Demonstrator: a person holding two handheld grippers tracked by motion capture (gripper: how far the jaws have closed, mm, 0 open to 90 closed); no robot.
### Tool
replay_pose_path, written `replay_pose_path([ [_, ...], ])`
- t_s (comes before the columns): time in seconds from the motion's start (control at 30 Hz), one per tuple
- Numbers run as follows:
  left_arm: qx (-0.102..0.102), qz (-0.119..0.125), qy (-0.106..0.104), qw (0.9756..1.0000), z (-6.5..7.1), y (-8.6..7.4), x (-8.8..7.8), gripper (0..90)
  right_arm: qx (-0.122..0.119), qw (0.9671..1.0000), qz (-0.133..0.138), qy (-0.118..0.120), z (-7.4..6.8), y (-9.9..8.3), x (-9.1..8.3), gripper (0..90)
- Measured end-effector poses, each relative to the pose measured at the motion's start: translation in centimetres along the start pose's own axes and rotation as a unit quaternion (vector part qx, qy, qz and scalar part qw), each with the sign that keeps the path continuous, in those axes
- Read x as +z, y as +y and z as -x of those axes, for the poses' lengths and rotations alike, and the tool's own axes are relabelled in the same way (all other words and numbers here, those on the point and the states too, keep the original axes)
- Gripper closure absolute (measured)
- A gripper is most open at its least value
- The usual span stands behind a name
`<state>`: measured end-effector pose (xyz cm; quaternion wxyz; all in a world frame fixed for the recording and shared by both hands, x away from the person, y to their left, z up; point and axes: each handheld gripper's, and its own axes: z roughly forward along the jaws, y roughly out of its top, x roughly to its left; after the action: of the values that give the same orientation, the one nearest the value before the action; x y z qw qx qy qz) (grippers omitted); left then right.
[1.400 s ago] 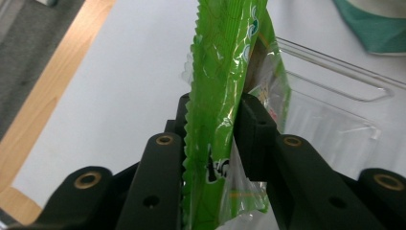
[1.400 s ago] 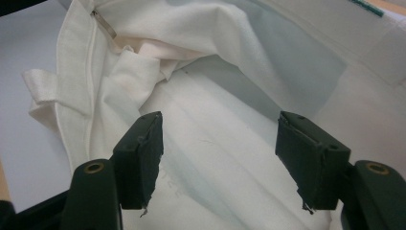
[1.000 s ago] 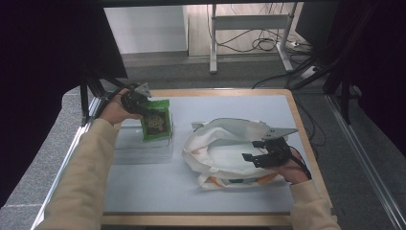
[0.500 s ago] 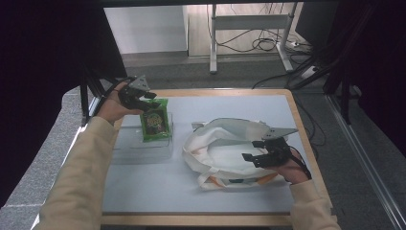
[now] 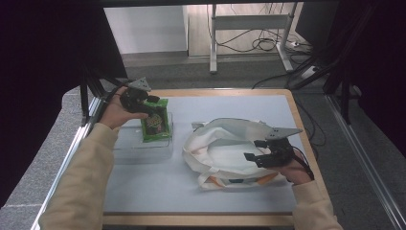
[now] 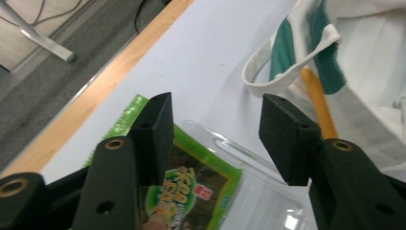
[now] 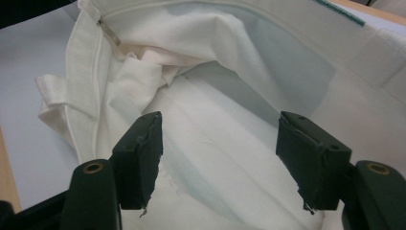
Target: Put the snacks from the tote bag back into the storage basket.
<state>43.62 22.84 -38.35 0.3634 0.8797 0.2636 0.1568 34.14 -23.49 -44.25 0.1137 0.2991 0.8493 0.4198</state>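
Observation:
A green snack packet (image 5: 155, 123) lies on a clear plastic tray (image 5: 143, 149) at the table's left. My left gripper (image 5: 153, 101) hovers over the packet's far end. Its jaws have just been opening, and nothing is pressed between them. In the left gripper view the packet (image 6: 191, 187) and tray (image 6: 268, 196) sit below the parted jaws of the left gripper (image 6: 215, 103). A white tote bag (image 5: 225, 148) lies at the right with its mouth wide. My right gripper (image 5: 253, 151) stands open over the bag's right rim. Its jaws point into the bag's white inside (image 7: 215, 62), and this right gripper (image 7: 220, 120) grips nothing.
The grey mat (image 5: 230, 103) covers a wooden table (image 5: 299, 120). The bag's green-and-white handle (image 6: 306, 52) and an orange trim (image 6: 316, 96) lie to the right of the tray. Beyond the table's far edge are a metal stand (image 5: 213, 52) and floor cables (image 5: 268, 43).
My left gripper has lifted slightly off the packet's far end and its jaws have spread wider. The packet stays on the tray. The right hand and the bag have not moved.

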Motion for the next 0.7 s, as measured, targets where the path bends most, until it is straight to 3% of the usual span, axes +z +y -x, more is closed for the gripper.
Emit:
replay_pose_path([
  [0.3, -0.036, 0.025, -0.015, 0.9989, 2.0, -1.2, -0.6, 45.5, 0.002, 1.0, -0.001, -0.004, 0.1, -0.4, -0.5, 32.6],
  [0.7, -0.057, 0.068, -0.028, 0.9957, 7.7, -3.3, -1.3, 45.9, -0.002, 0.9999, 0.005, -0.012, -0.4, -0.1, -1.0, 32.6],
])
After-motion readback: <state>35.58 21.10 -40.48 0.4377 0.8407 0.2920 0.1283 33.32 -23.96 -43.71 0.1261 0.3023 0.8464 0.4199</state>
